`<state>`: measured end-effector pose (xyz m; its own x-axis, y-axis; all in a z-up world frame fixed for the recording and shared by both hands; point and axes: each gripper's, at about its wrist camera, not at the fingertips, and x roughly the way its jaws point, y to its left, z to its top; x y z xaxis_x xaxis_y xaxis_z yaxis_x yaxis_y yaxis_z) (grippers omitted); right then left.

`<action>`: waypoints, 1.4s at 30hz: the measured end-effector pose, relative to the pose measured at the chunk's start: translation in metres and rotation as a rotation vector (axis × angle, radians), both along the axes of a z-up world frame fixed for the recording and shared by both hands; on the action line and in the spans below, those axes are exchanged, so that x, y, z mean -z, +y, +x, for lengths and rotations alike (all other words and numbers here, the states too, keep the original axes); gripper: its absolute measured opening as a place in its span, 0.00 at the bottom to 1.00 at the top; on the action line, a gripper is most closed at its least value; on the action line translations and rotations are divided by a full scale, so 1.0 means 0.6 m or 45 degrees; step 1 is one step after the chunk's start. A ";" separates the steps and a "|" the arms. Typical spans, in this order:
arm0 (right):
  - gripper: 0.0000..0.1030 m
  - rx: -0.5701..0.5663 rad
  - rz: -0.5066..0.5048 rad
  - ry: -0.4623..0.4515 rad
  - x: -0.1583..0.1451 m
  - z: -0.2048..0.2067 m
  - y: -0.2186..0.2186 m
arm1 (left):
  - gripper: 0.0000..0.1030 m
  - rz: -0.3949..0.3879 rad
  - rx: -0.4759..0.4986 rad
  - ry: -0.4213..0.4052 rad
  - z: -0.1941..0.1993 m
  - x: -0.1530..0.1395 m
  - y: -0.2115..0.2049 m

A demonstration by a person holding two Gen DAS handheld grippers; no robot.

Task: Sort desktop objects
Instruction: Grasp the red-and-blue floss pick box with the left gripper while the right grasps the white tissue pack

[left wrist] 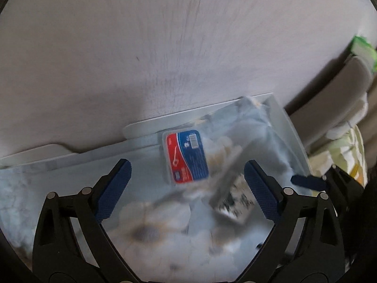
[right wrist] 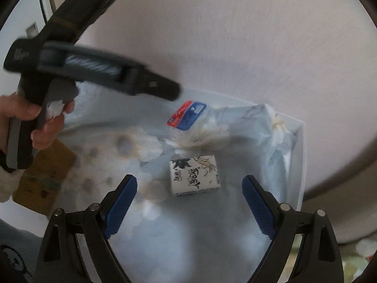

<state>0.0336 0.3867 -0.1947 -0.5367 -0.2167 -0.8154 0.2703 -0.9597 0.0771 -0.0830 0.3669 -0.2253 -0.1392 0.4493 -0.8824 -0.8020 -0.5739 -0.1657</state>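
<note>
Both the left gripper (left wrist: 187,184) and right gripper (right wrist: 189,204), ribbed blue pads spread wide and gripping nothing, are hovering over a floral-cloth-lined white rectangular tray (right wrist: 302,155), where a small ink-printed white box (right wrist: 195,178) is lying just before a glossy red-and-blue plastic packet (right wrist: 186,115).

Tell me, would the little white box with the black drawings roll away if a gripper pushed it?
Probably not. The little white box has flat sides and lies flat, so it would likely slide. The flowery cloth beneath looks soft and may bunch. It seems light.
</note>
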 end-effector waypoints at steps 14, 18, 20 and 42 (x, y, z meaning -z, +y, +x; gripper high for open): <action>0.86 -0.054 0.104 0.024 0.072 -0.040 -0.005 | 0.74 -0.124 -0.061 0.007 -0.017 0.100 0.047; 0.77 -0.064 0.108 0.041 0.071 -0.042 -0.008 | 0.56 -0.140 -0.044 0.016 -0.013 0.109 0.046; 0.57 -0.091 0.095 0.031 0.072 -0.043 -0.011 | 0.50 -0.152 -0.027 0.043 -0.007 0.106 0.046; 0.57 -0.003 0.068 0.090 -0.063 0.008 -0.028 | 0.49 -0.019 0.043 0.144 0.078 -0.086 -0.059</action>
<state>0.0385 0.3702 -0.1572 -0.5927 -0.1749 -0.7862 0.2752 -0.9614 0.0064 -0.0364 0.3316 -0.1737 -0.2232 0.4424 -0.8686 -0.8340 -0.5479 -0.0648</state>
